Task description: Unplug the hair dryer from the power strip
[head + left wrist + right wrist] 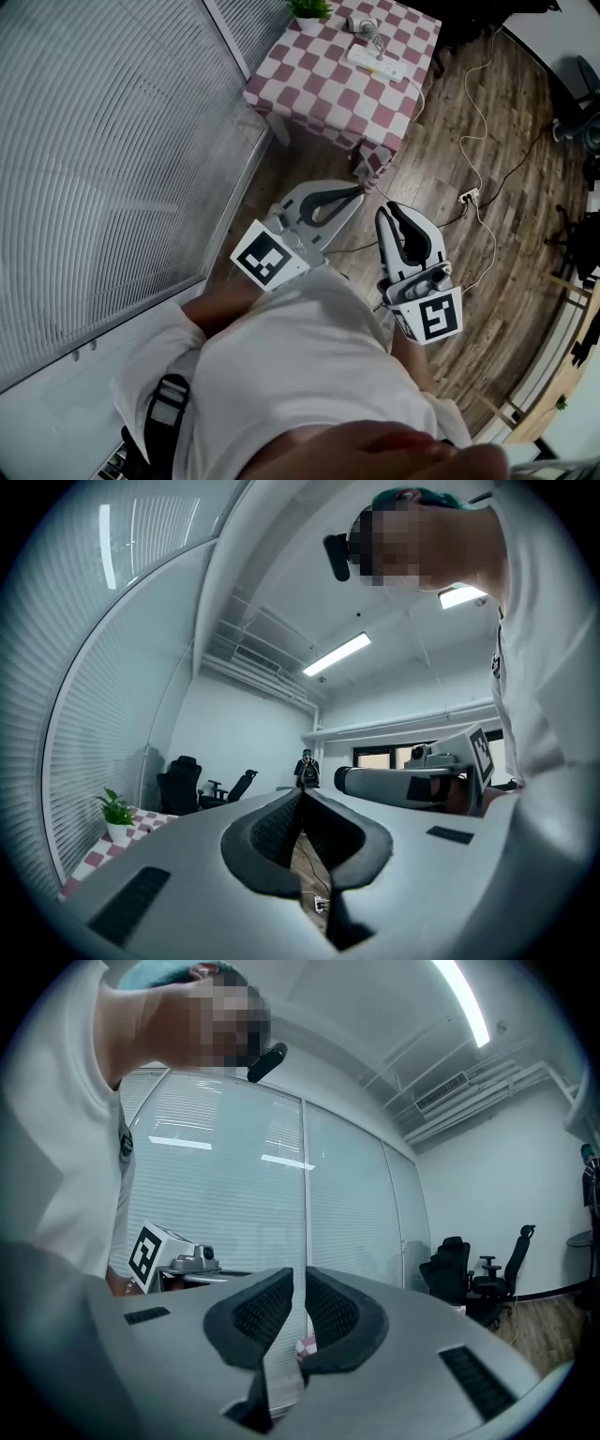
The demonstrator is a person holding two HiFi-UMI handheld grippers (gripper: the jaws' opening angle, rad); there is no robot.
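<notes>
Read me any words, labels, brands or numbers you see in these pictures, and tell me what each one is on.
No text can be read anywhere.
On the left gripper, the marker cube: square pattern, no letters.
On the right gripper, its cube: the same.
On the shirt print: too small to read.
On the power strip: no label legible.

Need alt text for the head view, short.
A person in a white shirt holds the left gripper and right gripper, both shut and empty, over wood floor, short of a checkered table bearing a white power strip and potted plant.
</notes>
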